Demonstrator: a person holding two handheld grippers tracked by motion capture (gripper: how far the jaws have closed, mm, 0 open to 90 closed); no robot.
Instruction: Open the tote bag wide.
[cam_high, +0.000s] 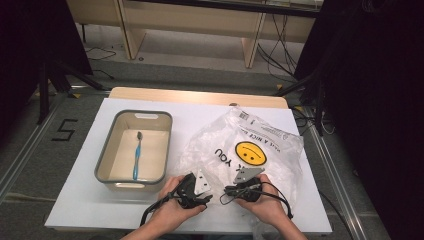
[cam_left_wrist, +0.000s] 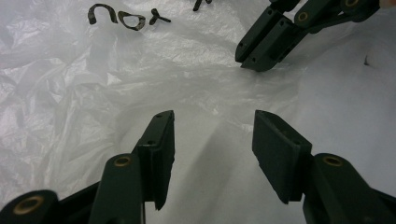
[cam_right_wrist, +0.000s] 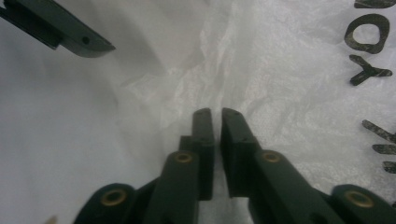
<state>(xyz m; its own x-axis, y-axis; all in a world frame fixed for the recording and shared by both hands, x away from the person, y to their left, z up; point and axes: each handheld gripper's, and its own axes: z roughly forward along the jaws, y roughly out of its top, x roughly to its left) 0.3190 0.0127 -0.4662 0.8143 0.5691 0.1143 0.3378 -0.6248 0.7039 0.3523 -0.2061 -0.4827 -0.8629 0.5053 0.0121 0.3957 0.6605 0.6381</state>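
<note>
High view: plastic bag reads "YOU", "NICE".

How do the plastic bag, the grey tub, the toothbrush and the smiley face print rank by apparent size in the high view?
Largest to smallest as they look in the high view:
1. plastic bag, spread widest
2. grey tub, somewhat smaller
3. toothbrush, long but thin
4. smiley face print, shorter but rounder

The last two are close; by area they could swap.

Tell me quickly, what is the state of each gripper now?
Left gripper: open, holding nothing, over the plastic bag.
Right gripper: jaws nearly shut at the bag's edge; a grip on it cannot be told.
</note>
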